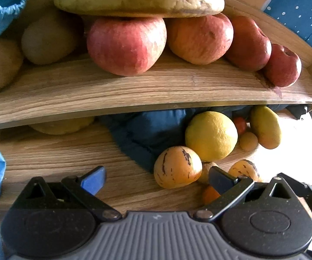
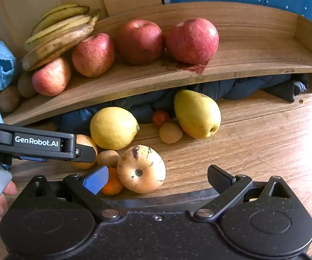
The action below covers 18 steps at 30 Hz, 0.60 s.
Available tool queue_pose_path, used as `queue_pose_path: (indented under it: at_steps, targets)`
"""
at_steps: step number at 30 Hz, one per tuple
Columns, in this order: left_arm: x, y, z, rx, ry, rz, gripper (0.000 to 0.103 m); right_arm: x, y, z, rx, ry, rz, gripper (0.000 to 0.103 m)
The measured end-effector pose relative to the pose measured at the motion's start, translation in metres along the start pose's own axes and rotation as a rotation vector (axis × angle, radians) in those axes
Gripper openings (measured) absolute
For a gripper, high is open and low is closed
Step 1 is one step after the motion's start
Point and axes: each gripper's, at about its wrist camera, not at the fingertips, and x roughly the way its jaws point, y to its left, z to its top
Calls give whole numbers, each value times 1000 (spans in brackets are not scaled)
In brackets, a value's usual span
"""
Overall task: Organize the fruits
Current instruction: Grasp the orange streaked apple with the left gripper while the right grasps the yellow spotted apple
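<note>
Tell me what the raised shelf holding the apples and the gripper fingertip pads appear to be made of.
The shelf looks like wood or wood-grain laminate, matte: streaked brown grain runs along its board and back wall; which one is unclear. The right gripper has one blue pad and one black, seemingly moulded plastic or rubber with a smooth, dull surface.

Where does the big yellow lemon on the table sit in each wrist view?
Left wrist: lemon right of centre, just below the shelf edge, behind a striped orange-yellow fruit.
Right wrist: lemon left of centre, under the shelf, beside the left tongs.
Shared landmark: the wooden shelf carrying red apples.
</note>
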Motion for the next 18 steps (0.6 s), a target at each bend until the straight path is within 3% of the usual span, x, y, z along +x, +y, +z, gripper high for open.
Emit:
queue_pose_path:
  at_steps: [3, 7, 12, 18]
  targets:
    - [-3, 5, -4, -5, 0, -24, 92, 4, 0, 1, 5, 10, -7, 88]
    - [-3, 8, -2, -17, 3, -58, 81, 8, 1, 2, 4, 20, 0, 86]
    - [-6, 8, -4, -30, -5, -94, 59, 11, 2, 2, 14, 20, 26, 76]
    - [-8, 5, -3, -31, -10, -114, 51, 12, 3, 1, 29, 22, 53, 63]
